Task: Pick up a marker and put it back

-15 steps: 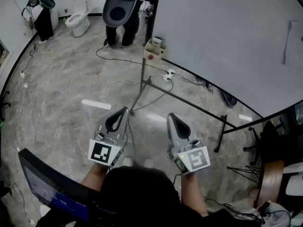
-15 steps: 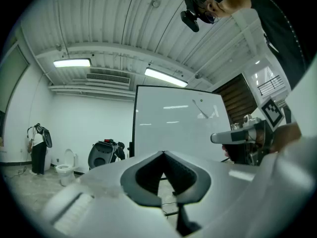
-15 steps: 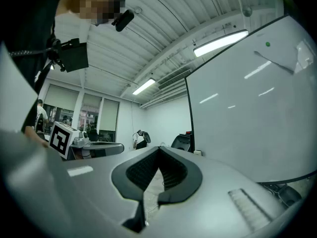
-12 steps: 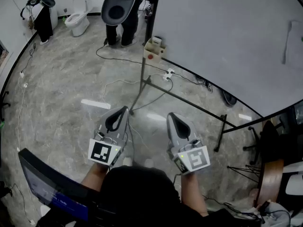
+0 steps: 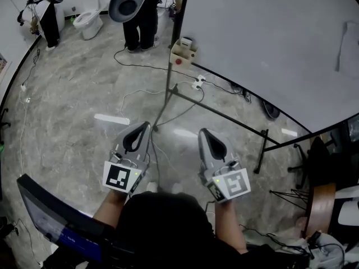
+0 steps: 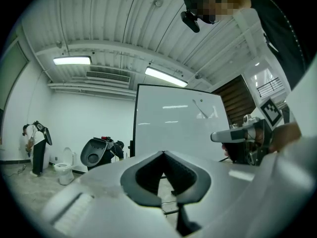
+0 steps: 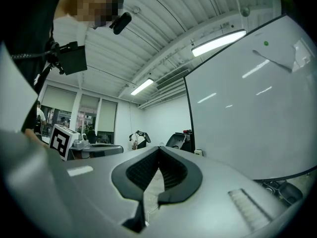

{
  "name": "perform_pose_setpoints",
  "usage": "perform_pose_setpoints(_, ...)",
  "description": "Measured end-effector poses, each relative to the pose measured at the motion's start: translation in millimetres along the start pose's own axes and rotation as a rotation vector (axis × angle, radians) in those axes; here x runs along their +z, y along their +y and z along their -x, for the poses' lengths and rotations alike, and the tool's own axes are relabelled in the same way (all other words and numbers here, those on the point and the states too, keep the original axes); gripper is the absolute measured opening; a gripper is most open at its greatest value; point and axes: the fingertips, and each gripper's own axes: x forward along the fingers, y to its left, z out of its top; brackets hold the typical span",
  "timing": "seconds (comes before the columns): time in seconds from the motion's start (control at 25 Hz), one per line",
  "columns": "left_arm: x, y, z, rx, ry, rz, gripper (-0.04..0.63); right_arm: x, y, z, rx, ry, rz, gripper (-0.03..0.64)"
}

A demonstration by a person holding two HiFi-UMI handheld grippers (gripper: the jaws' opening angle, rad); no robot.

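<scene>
A large whiteboard [image 5: 269, 43] on a metal stand fills the upper right of the head view. A small beige box [image 5: 183, 50] with a red item hangs at its left edge. I cannot make out a marker anywhere. My left gripper [image 5: 138, 132] and right gripper [image 5: 205, 137] are held side by side over the floor, short of the board, both shut and empty. In the left gripper view the left gripper [image 6: 163, 153] has its tips meeting, with the whiteboard [image 6: 173, 128] ahead. The right gripper [image 7: 159, 148] is likewise shut, with the whiteboard [image 7: 257, 113] to its right.
Cables [image 5: 140, 97] and a power strip [image 5: 197, 83] lie on the grey floor by the stand's legs [image 5: 224, 116]. A person [image 5: 140, 15] stands at the back near a toilet [image 5: 87, 18]. A dark screen [image 5: 45, 212] sits at lower left, a chair [image 5: 317, 206] at right.
Both grippers keep the same pose, shut and empty. The floor and whiteboard have slid slightly in the head view as the head camera shifted.
</scene>
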Motion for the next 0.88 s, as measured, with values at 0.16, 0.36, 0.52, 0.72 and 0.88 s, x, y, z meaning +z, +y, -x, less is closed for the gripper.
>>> perform_pose_setpoints(0.16, 0.0, 3.8, 2.9, -0.006, 0.006, 0.003, 0.005, -2.3, 4.9, -1.4, -0.015, 0.000, -0.012, 0.009)
perform_pose_setpoints(0.36, -3.4, 11.6, 12.3, -0.020, 0.007, 0.013, 0.005, -10.0, 12.5, -0.2, -0.049, 0.023, -0.004, 0.009)
perform_pose_setpoints(0.52, -6.4, 19.1, 21.3, -0.047, 0.009, 0.009, 0.005, -11.9, 20.9, -1.9, -0.078, 0.020, -0.012, 0.009)
perform_pose_setpoints(0.72, -12.6, 28.9, 31.7, -0.057, -0.004, 0.037, 0.005, -16.3, 31.2, -3.3, -0.101, 0.028, -0.006, 0.009)
perform_pose_setpoints(0.88, -16.8, 36.5, 38.0, -0.062, 0.012, 0.033, 0.005, -23.0, 43.0, -6.4, -0.103, 0.048, -0.005, 0.009)
